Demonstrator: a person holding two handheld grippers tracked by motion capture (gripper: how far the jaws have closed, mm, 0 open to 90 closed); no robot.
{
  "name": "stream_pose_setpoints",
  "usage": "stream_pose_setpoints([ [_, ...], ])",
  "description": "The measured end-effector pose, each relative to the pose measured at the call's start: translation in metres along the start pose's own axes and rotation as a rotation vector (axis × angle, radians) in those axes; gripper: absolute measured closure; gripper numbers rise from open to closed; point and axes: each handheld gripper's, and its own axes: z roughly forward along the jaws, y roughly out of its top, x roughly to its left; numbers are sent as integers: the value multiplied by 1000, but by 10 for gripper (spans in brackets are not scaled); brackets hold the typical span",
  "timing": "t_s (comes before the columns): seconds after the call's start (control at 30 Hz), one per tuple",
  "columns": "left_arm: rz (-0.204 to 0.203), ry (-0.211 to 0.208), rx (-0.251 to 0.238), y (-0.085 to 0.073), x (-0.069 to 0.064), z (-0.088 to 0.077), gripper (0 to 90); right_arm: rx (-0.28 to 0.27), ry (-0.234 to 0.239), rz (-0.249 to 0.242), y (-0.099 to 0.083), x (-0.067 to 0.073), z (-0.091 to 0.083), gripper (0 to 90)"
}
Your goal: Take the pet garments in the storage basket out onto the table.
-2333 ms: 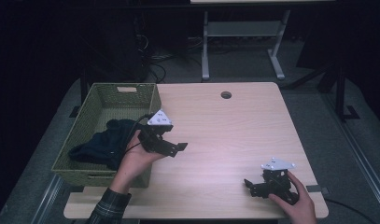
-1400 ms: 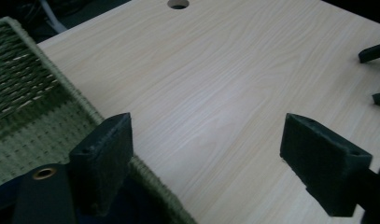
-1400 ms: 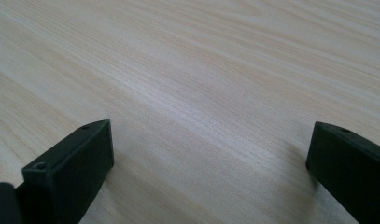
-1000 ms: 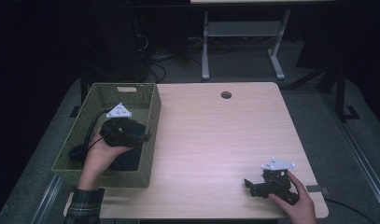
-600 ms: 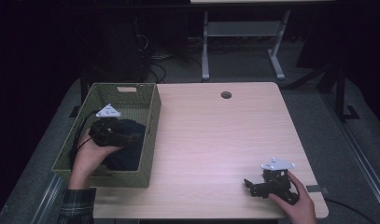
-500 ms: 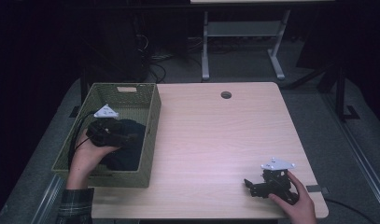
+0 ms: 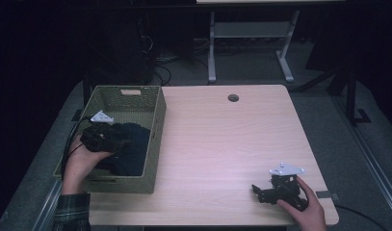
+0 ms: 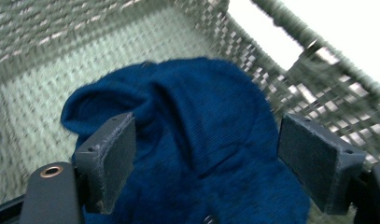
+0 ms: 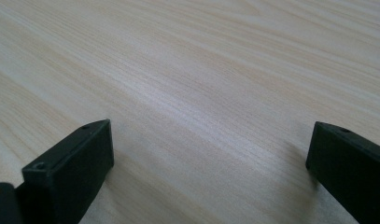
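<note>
One dark blue garment lies inside the single green woven basket on the tabletop; the left hand-held gripper hovers over it, jaws wide. Well right of the basket, the right hand-held gripper rests wide open, empty.

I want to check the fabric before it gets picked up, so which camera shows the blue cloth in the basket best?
The left gripper view: the blue cloth lies crumpled and close, between the open jaws of the left gripper. The high view gives only a dark heap in the green basket, partly behind the hand. The right gripper view faces bare table.
</note>
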Motion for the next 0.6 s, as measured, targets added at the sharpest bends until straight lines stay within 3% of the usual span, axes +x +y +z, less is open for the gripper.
stream_pose_setpoints([
  [0.43, -17, -4, 78, -11, 11, 20, 229, 0, 0, 0, 0, 0, 0, 4],
  [0.6, -10, -12, 147, -17, 15, 30, 268, 0, 0, 0, 0, 0, 0, 4],
])
